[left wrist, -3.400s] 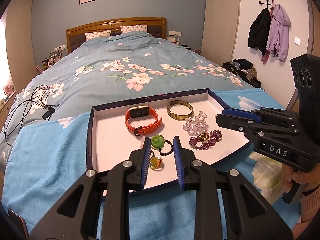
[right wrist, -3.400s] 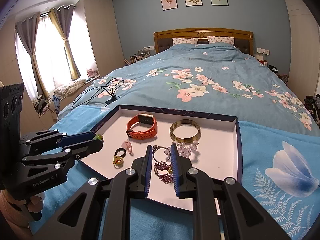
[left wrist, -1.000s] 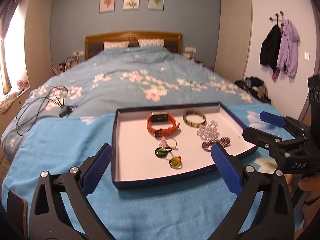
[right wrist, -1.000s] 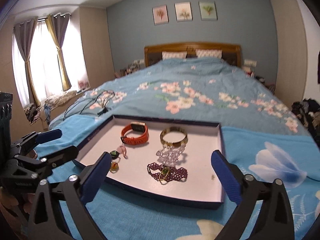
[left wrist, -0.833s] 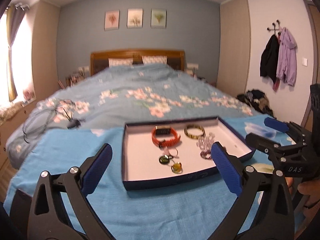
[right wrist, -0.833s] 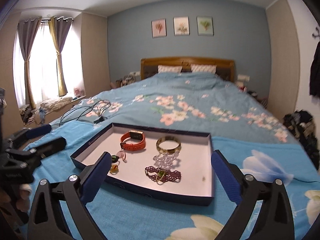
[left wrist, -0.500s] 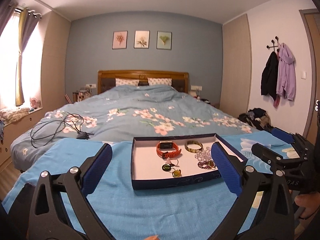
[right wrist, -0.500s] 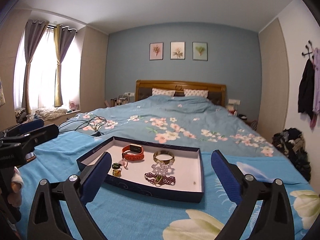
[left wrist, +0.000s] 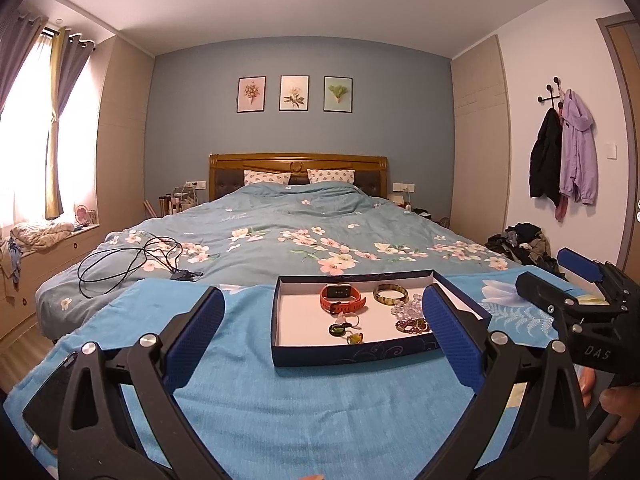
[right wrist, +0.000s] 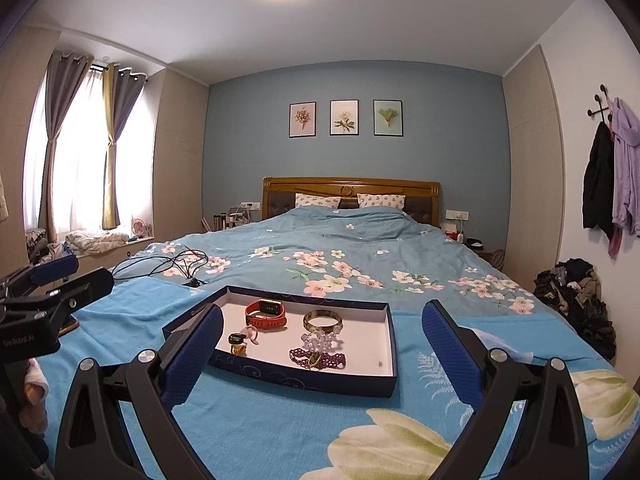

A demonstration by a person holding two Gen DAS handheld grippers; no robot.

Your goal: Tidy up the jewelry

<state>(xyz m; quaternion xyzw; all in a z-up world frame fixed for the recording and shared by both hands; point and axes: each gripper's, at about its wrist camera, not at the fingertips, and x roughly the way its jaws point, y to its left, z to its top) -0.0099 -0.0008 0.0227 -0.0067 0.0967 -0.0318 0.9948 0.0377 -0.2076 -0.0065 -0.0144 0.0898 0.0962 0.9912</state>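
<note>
A dark blue tray (left wrist: 352, 354) with a white floor lies on a blue cloth on the bed. In it are an orange watch (left wrist: 342, 298), a brown bangle (left wrist: 391, 294), a clear bead bracelet (left wrist: 406, 309), a purple bead bracelet (left wrist: 412, 325) and small rings (left wrist: 344, 330). My left gripper (left wrist: 322, 296) is open wide and empty, held well back from the tray. My right gripper (right wrist: 323, 312) is also open wide and empty, at a similar distance from the tray (right wrist: 304, 376). Each wrist view shows the other gripper at its edge: the right gripper (left wrist: 556, 276) and the left gripper (right wrist: 90, 272).
A black cable (left wrist: 132, 260) lies coiled on the floral duvet left of the tray. A dark phone (left wrist: 48, 396) rests on the cloth at near left. A clothes pile (left wrist: 524, 240) sits on the floor at right, under hung coats (left wrist: 564, 152). A hand (left wrist: 616, 404) holds the right gripper.
Both grippers, nearly shut close over the tray earlier, have opened wide and drawn back from it. The tray now looks smaller, and more of the room and ceiling shows.
</note>
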